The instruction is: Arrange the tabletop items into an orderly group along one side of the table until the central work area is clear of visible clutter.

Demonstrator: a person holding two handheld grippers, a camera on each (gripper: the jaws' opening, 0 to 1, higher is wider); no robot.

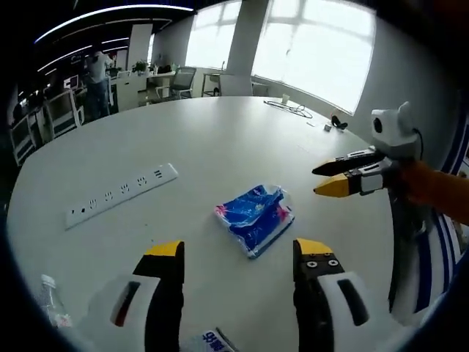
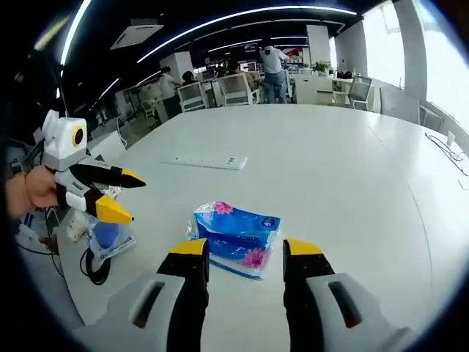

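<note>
Blue tissue pack [image 2: 237, 239]: a soft plastic-wrapped packet with a flower print, lying flat on the white table [image 2: 344, 183], out in the middle of the top rather than at an edge. It is therefore, in my judgement, clutter not yet moved to the side group.

My right gripper [image 2: 245, 258] is spread wide and holds nothing. In the right gripper view the pack lies just ahead of my two yellow tips, its near edge reaching into the gap between them; whether the tips touch it I cannot tell. This placement suits a straight advance and a pinch across the pack.

My left gripper [image 1: 238, 257] is likewise parted and empty. In the left gripper view the pack [image 1: 254, 218] sits ahead of the tips, close but apart from them.

Surroundings: a white power strip [image 1: 121, 193] lies farther out on the table, well apart from the pack. A clear bottle [image 1: 51, 300] stands at the near edge, to the left.
</note>
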